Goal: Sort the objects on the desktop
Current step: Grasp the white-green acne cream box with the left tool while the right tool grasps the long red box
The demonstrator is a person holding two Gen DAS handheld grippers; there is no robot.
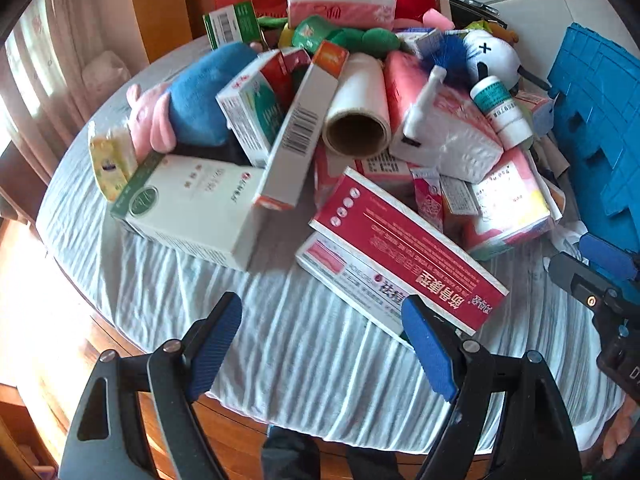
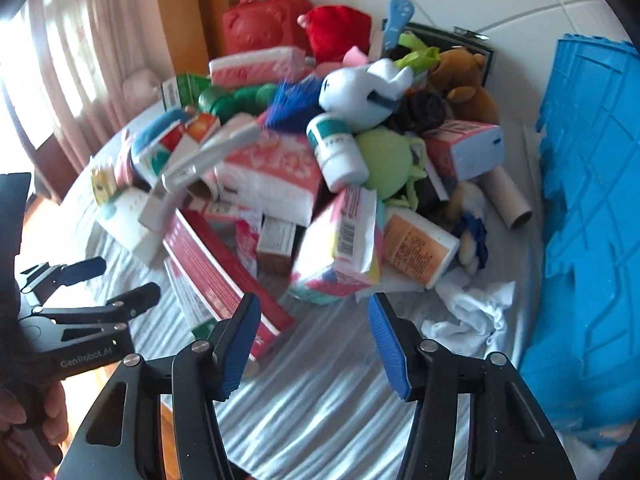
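The sorting has not begun, judging by the heap: everything lies tumbled together on the round counter (image 1: 280,344) under its pale striped cloth, so each thing rests wherever its neighbours prop it.

At the left of the left wrist view, the pink-and-blue plush pig (image 1: 176,108) slumps over the big white carton with a green end (image 1: 188,204), which serves as its pillow. Further right, the clear film roll on a cardboard core (image 1: 360,112) lies wedged between leaning boxes — that is likely why it does not roll off. The long red-and-white flat box (image 1: 404,248) juts out lowest in the frame, nearest the gripper and lying on top of another carton, so it seems the easiest first pick. At the right edge stands the blue plastic crate (image 1: 596,128), probably a bin for sorted goods.

The left gripper (image 1: 320,344) hangs over bare cloth with jaws spread wide and nothing between them, its right finger just beside the red box's corner.

In the right wrist view, the right gripper (image 2: 312,344) is half spread and empty too, aimed at the pink-and-white wrapped tissue pack (image 2: 340,248) in mid-frame — the pack tilts because it leans on the heap.
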